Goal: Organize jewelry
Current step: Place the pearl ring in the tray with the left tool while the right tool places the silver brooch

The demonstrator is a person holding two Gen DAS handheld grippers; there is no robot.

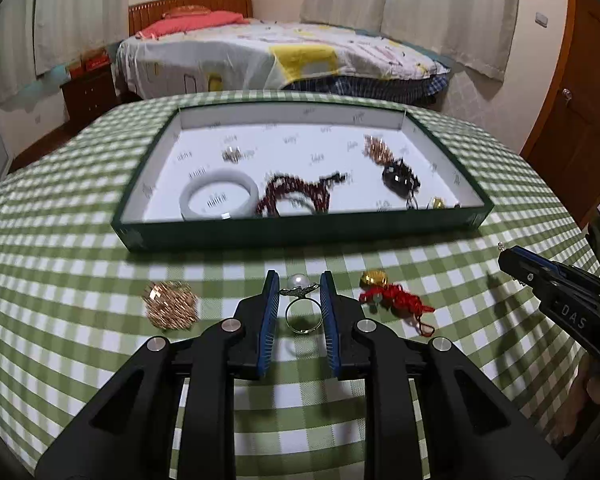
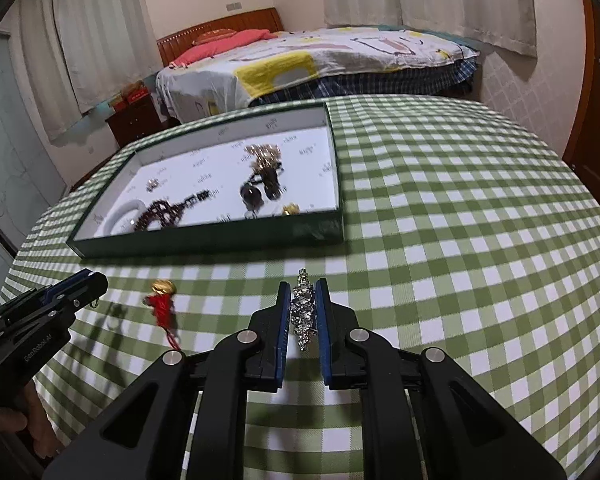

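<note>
Pearl ring (image 1: 303,307) is clamped in left gripper (image 1: 299,294) above the desk (image 1: 100,264); rhinestone brooch (image 2: 303,309) is pinched in right gripper (image 2: 303,304). Tray (image 1: 300,228) is set just behind.

Even indoor light, moderately bright, from overhead on my feeds. Soft shadows fall on the checked tablecloth (image 2: 460,240) (darkest under the grippers). Motion blur smears the tray (image 1: 300,232) contents; fisheye bending and black vignette mark the corners.
</note>
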